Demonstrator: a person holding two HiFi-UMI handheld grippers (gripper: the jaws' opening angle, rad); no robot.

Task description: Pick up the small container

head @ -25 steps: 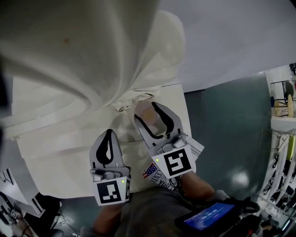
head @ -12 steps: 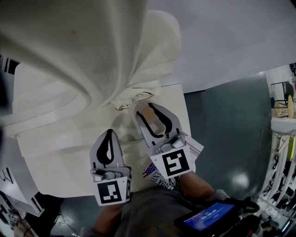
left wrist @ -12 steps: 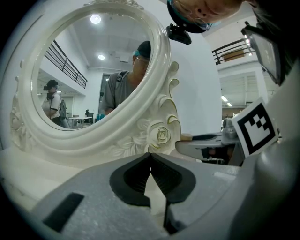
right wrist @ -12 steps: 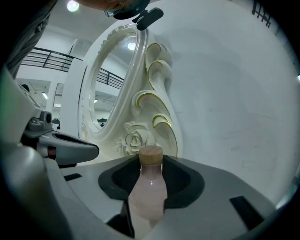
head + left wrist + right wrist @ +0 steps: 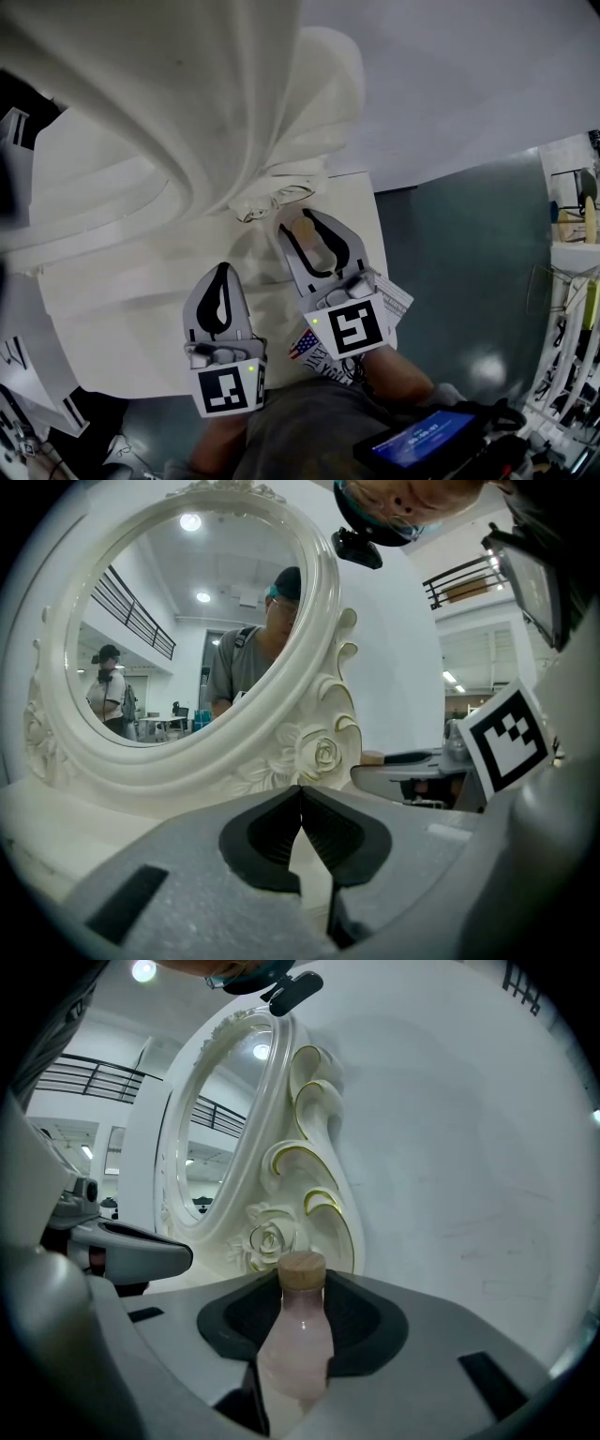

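The small container (image 5: 298,1335) is a pale pink bottle with a tan cork-like cap. It stands upright between the pads of my right gripper (image 5: 300,1321), which is shut on its body. From the head view the cap (image 5: 303,228) shows between the right gripper's (image 5: 300,222) jaws, close to the foot of an ornate white mirror (image 5: 187,141). My left gripper (image 5: 222,269) hovers over the white tabletop (image 5: 122,328) to the left and a little nearer me. Its jaws (image 5: 300,791) meet at the tips with nothing between them.
The white mirror (image 5: 187,630) with rose carvings (image 5: 267,1239) stands just beyond both grippers, against a white wall (image 5: 450,1147). Printed papers (image 5: 307,345) lie at the table's near edge under the right gripper. A teal floor (image 5: 469,262) and a rack (image 5: 572,281) are at the right.
The right gripper's jaws have closed in from wide apart onto the pink bottle. The left gripper has stayed where it was.
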